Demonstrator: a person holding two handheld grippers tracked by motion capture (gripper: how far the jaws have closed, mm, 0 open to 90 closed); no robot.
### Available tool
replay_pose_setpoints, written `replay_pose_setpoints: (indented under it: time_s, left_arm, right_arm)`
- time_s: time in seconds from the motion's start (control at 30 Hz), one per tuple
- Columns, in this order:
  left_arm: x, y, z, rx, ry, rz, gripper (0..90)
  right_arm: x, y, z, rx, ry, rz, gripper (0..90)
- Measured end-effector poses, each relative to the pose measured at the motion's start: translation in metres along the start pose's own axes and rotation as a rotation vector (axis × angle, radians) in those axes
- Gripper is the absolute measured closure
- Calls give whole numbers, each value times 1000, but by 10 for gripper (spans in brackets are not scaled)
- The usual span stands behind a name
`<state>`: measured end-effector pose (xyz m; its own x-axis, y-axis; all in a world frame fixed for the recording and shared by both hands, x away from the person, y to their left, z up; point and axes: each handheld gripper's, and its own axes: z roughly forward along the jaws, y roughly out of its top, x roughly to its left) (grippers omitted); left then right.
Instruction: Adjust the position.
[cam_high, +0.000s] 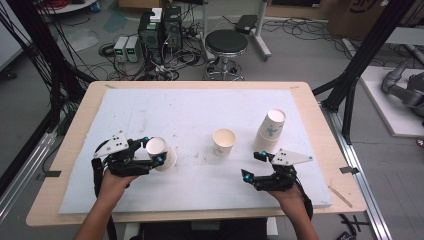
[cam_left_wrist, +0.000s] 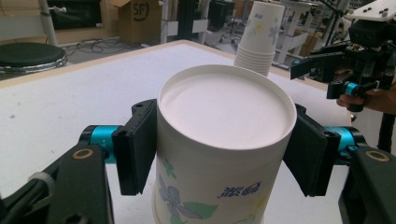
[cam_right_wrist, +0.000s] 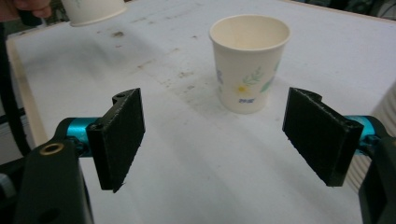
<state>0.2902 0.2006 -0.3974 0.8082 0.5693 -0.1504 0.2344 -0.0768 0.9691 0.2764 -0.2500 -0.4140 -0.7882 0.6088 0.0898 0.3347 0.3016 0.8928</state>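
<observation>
**Left gripper pinched an upturned paper cup; right gripper stood spread**

The left gripper (cam_high: 151, 151) had its two black jaws pressed against opposite sides of an inverted paper cup (cam_left_wrist: 223, 154), whose white base faced up and whose blue-flower print showed on its wall. In the high view that cup (cam_high: 161, 153) sat at the left of the white mat (cam_high: 200, 110), tilted; whether its rim touched the mat could not be told.

The right gripper (cam_high: 253, 166) had its jaws spread wide with nothing between them, near the mat's front right. Ahead of them in the right gripper view stood an upright cup (cam_right_wrist: 249, 63), mouth up, well apart from both pads; the high view placed it (cam_high: 223, 142) at the mat's middle.

A stack of cups (cam_high: 270, 131), upside down, stood just beyond the right gripper. The mat covered a wooden table (cam_high: 80, 115). Behind the table was a black stool (cam_high: 226, 45).
</observation>
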Motion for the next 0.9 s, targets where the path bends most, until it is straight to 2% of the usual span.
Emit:
replay_pose_setpoints:
  time_s: [0.07,0.27,0.47,0.67,0.9]
  left_arm:
    - [-1,-2,0,-5,-12,-11,325]
    - [-8,-6,3,7,-26,-10,324]
    - [-16,-6,9,2,-70,-10,326]
    - [-19,-6,15,16,-115,-6,329]
    - [-20,-5,16,-3,-137,-5,330]
  right_arm:
    - [2,1,3,2,21,-4,213]
    - [9,3,9,12,67,-19,213]
    - [12,6,11,-2,98,-21,205]
    - [16,9,20,4,138,-38,204]
    - [22,16,28,1,175,-59,184]
